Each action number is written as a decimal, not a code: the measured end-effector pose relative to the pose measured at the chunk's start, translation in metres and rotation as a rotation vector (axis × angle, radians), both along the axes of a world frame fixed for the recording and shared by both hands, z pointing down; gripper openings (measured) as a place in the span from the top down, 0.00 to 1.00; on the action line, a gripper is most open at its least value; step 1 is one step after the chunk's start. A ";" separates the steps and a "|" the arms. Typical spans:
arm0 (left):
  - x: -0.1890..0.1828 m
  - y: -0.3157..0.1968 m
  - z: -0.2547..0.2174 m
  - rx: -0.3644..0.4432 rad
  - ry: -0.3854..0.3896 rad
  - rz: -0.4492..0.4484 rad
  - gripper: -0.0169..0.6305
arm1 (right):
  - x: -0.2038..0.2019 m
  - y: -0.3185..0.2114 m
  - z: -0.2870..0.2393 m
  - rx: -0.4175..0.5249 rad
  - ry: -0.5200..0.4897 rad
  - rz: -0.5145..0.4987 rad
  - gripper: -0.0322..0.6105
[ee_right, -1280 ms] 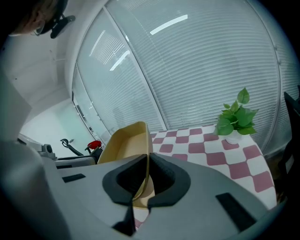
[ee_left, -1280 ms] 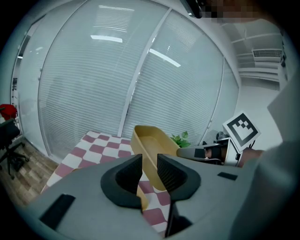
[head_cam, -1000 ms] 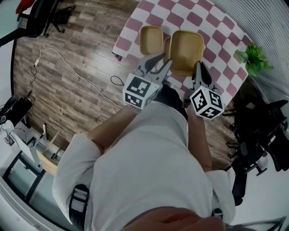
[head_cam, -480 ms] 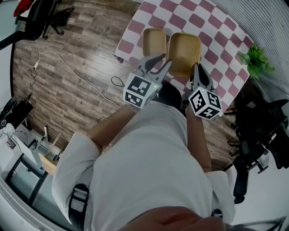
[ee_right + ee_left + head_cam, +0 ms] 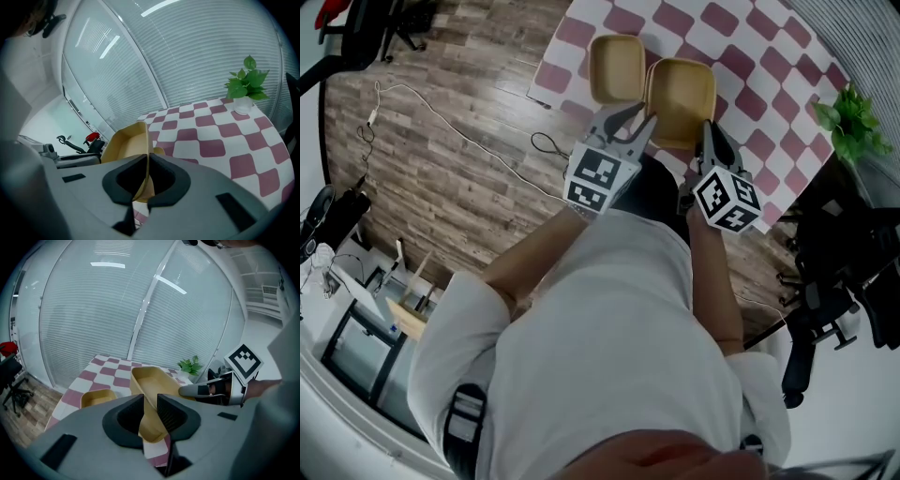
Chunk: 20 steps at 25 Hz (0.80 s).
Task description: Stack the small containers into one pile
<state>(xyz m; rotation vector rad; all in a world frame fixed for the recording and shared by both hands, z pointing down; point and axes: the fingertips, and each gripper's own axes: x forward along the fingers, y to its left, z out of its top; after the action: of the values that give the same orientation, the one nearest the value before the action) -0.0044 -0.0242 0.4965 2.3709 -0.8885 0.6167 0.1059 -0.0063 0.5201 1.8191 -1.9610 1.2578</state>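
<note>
A tan container [image 5: 680, 89] hangs tilted over the pink-and-white checked table [image 5: 741, 52], held from both sides. My left gripper [image 5: 639, 114] is shut on its left wall, which fills the gap between the jaws in the left gripper view [image 5: 150, 401]. At its near right edge my right gripper [image 5: 710, 129] is shut on the thin wall [image 5: 146, 164]. A smaller tan container [image 5: 617, 67] rests on the table to the left, also seen in the left gripper view [image 5: 96, 398]. Part of another tan container [image 5: 159, 151] peeks out under the held one.
A potted plant [image 5: 853, 122] stands at the table's far right corner. Black office chairs [image 5: 844, 272] are on the right beside the table. A white cable [image 5: 441, 131] lies on the wooden floor to the left. The table's near edge is just below the grippers.
Both grippers have carried the held container a little left, toward the smaller one. It now covers the container that showed between the two in the head view.
</note>
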 end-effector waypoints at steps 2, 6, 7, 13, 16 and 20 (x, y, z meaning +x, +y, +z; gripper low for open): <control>0.002 -0.001 0.014 -0.003 -0.031 0.002 0.83 | 0.001 0.000 0.014 -0.015 0.005 -0.004 0.89; 0.002 -0.002 0.040 -0.018 -0.076 0.000 0.83 | 0.000 -0.002 0.038 -0.036 0.009 -0.011 0.89; 0.001 -0.002 0.046 -0.019 -0.087 -0.002 0.83 | -0.001 -0.002 0.044 -0.041 0.009 -0.011 0.89; 0.001 -0.006 0.075 -0.025 -0.137 0.000 0.83 | -0.002 -0.002 0.073 -0.069 0.007 -0.005 0.89; 0.001 -0.005 0.089 -0.039 -0.157 0.005 0.83 | -0.002 -0.001 0.082 -0.073 0.018 -0.013 0.89; 0.000 -0.002 0.100 -0.060 -0.173 0.000 0.83 | -0.004 -0.001 0.088 -0.070 0.032 -0.045 0.88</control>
<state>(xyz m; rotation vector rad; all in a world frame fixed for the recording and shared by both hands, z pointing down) -0.0048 -0.0267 0.5962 2.2903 -0.9290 0.8472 0.1019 -0.0070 0.6084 1.7415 -1.9051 1.2593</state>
